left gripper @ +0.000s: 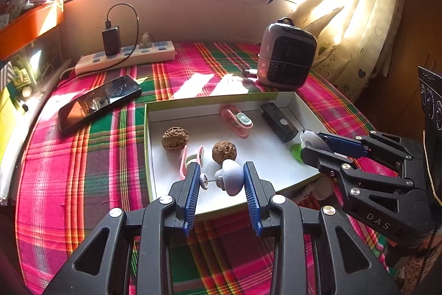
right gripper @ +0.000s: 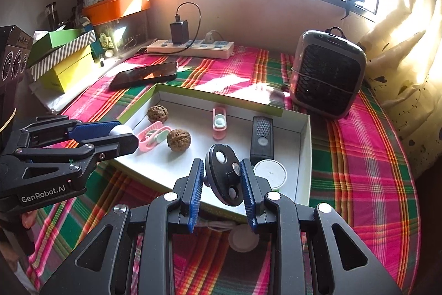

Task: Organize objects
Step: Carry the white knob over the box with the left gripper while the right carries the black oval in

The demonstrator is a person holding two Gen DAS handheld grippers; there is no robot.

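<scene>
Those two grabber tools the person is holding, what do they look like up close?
Both are black plastic pincers built from linked bars with triangular cut-outs and silver round bolts at the joints. Each finger ends in a ribbed blue pad. The left gripper has "GenRobot.AI" in white on its side; the right gripper shows white letters "DAS".
</scene>
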